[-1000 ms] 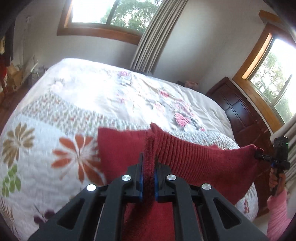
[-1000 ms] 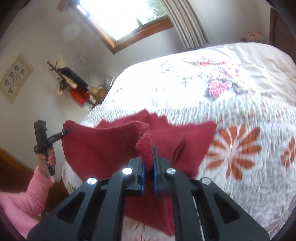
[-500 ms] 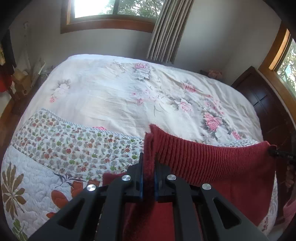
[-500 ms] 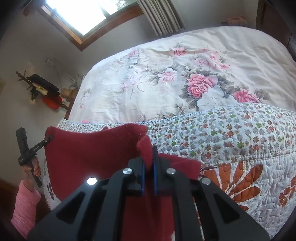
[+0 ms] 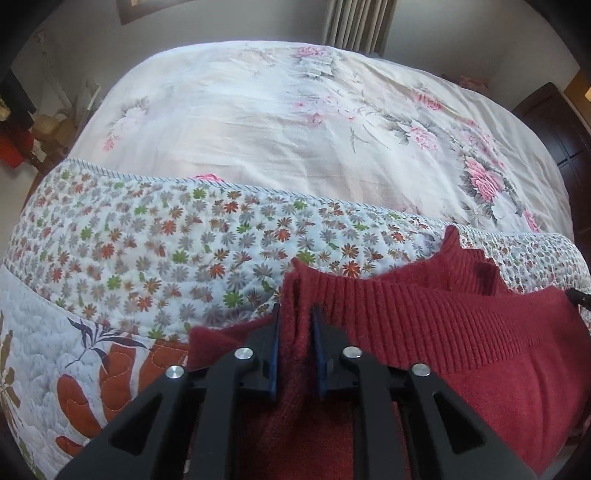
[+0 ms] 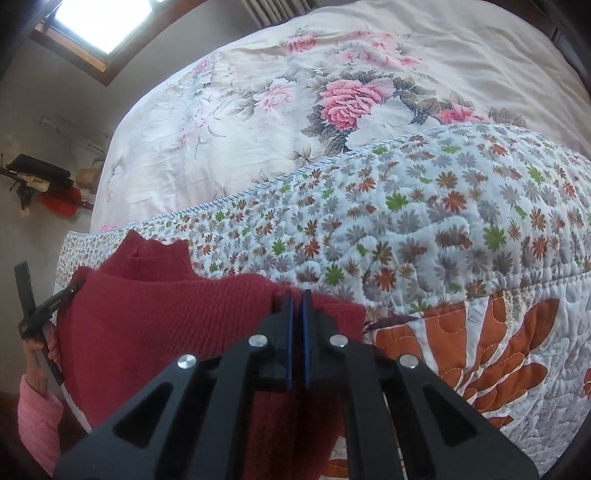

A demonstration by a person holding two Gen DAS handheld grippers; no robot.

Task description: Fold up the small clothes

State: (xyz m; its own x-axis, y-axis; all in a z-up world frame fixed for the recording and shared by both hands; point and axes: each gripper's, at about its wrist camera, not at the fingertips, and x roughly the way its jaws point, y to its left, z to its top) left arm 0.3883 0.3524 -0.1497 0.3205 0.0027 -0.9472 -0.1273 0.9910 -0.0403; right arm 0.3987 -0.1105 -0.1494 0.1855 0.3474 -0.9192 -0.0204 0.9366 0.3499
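A dark red knitted sweater [image 5: 461, 332] lies spread across the near part of the flowered quilt [image 5: 166, 240], its ribbed edge stretched between the two grippers. My left gripper [image 5: 296, 317] is shut on a bunched corner of that edge. In the right wrist view the same sweater [image 6: 166, 317] fills the lower left, and my right gripper [image 6: 297, 295] is shut on its other corner, low over the quilt [image 6: 443, 221]. The left gripper [image 6: 48, 302] shows there at the sweater's far end, held by a hand [image 6: 37, 343] in a pink sleeve. The sweater's lower part is hidden under the grippers.
Beyond the quilt the bed carries a pale sheet with pink roses [image 5: 295, 110]. Dark wooden furniture [image 5: 569, 122] stands to the right of the bed. A rack with dark and red items [image 6: 40, 184] sits by the wall on the left, under a window [image 6: 103, 22].
Both grippers have carried the sweater's ribbed edge forward and down over the bed. The sweater has gone from hanging in the air to lying low on the small-flower band of the quilt.
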